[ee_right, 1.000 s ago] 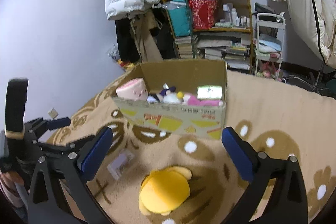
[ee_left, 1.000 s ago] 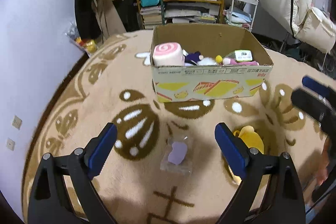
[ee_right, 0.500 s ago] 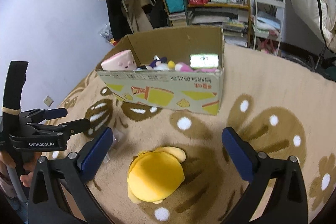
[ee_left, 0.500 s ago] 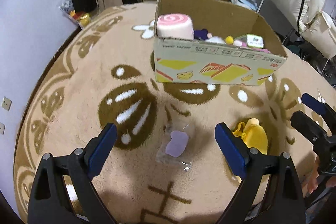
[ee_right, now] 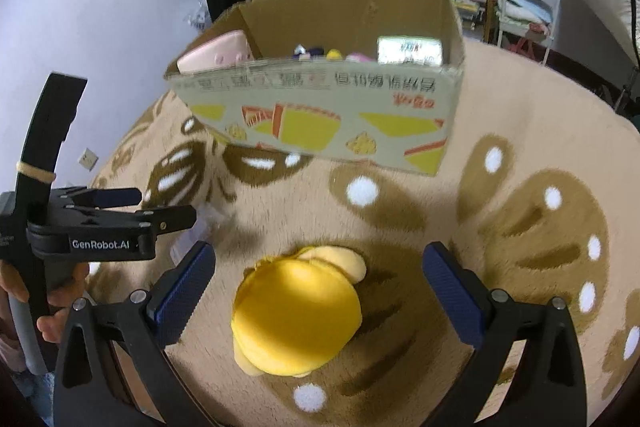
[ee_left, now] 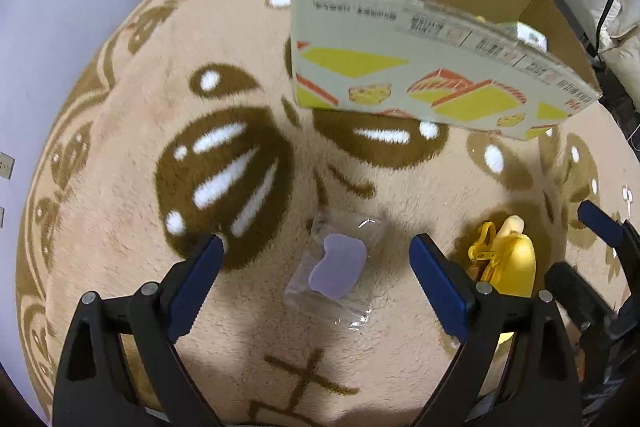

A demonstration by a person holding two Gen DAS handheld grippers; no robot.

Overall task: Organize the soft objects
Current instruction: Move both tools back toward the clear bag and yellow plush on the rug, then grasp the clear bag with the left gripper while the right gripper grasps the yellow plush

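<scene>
purple soft piece in clear bag (ee_left: 338,265) lying centred between spread left gripper (ee_left: 314,261) fingers, long axis pointing away; yellow plush (ee_right: 298,311) sitting likewise between wide-apart right gripper (ee_right: 320,279) fingers.

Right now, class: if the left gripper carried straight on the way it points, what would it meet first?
Most likely the purple soft piece in its clear bag, lying on the rug between the open left gripper jaws; depth is uncertain.
</scene>
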